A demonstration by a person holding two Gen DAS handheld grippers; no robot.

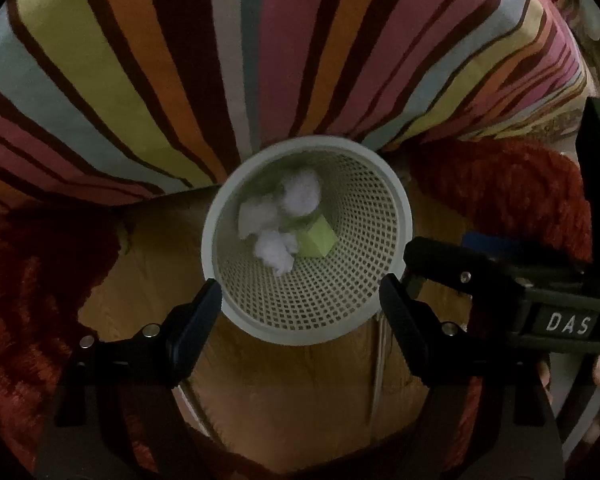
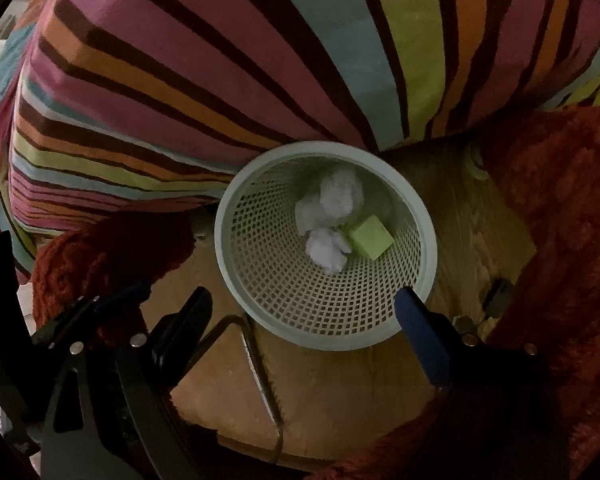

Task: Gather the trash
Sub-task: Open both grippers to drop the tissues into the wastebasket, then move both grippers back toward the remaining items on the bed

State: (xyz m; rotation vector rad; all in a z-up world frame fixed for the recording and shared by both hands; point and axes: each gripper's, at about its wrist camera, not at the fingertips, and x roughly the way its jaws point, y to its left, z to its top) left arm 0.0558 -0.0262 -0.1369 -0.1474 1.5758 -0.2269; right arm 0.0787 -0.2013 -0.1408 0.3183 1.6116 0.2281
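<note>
1. Two grippers point down over a pale mesh wastebasket [image 1: 384, 216] standing on the wooden floor [image 1: 300, 400] against a striped bedcover [image 1: 180, 60]
2. Left gripper [image 1: 300, 292] jaws apart, empty; right gripper [image 2: 304, 300] jaws apart, empty
3. Crumpled white paper [image 2: 332, 208] and a green block [image 2: 370, 237] lie at the basket bottom, touching
4. Red shaggy rug [image 2: 560, 220] flanks the floor

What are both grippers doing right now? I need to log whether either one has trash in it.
Left gripper: open, holding nothing, above the basket.
Right gripper: open, holding nothing, above the same basket.
</note>
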